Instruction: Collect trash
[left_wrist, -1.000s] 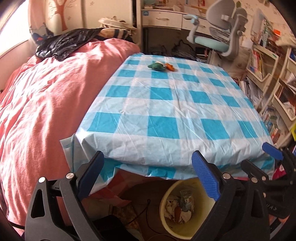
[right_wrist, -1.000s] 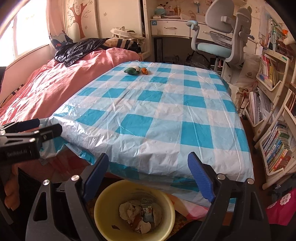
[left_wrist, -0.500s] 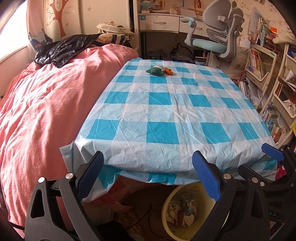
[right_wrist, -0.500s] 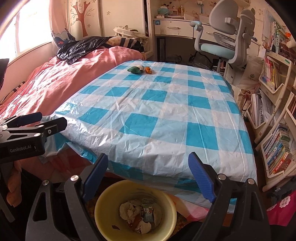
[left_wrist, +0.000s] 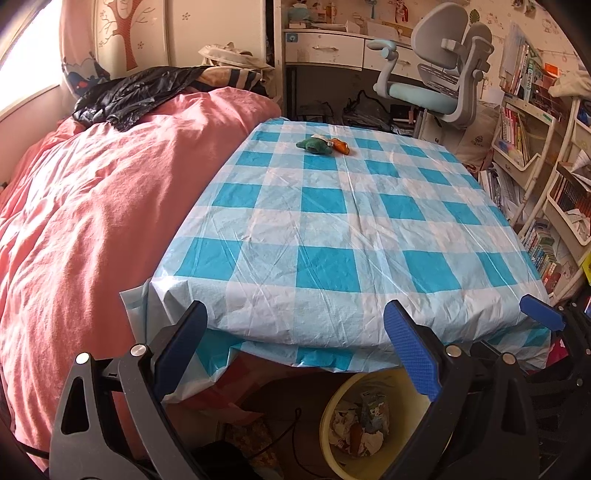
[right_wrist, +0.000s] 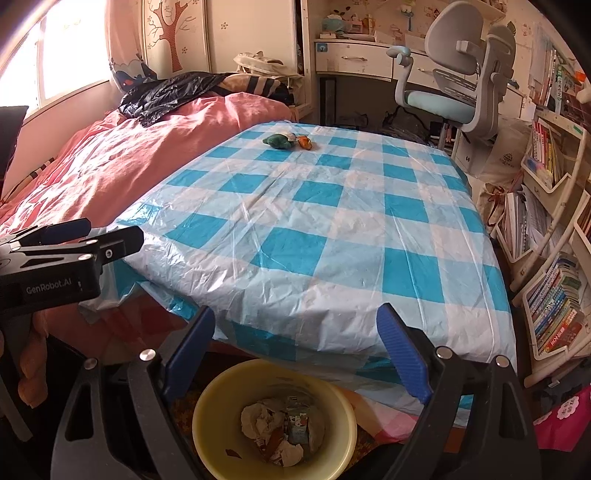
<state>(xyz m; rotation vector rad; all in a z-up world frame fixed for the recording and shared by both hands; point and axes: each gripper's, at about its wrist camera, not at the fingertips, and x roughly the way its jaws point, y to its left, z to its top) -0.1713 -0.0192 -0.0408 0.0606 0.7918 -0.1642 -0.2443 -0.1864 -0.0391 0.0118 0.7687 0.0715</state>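
Note:
A yellow trash bin (right_wrist: 271, 417) stands on the floor under the table's near edge, holding crumpled paper and a small carton (right_wrist: 297, 424); it also shows in the left wrist view (left_wrist: 369, 424). A green and orange piece of trash (left_wrist: 321, 144) lies at the far side of the blue-checked tablecloth (left_wrist: 332, 229), also in the right wrist view (right_wrist: 286, 141). My left gripper (left_wrist: 293, 328) is open and empty at the table's near edge. My right gripper (right_wrist: 295, 332) is open and empty above the bin. The left gripper shows in the right view (right_wrist: 70, 251).
A bed with a pink duvet (left_wrist: 92, 221) lies along the table's left side, a black jacket (left_wrist: 136, 96) on it. A grey and teal desk chair (left_wrist: 439, 81) and a desk stand behind the table. Bookshelves (right_wrist: 554, 240) line the right.
Both grippers have risen and tilted up a little; the table's far side and the room show more. Both stay open and empty. Trash in the bin has not moved.

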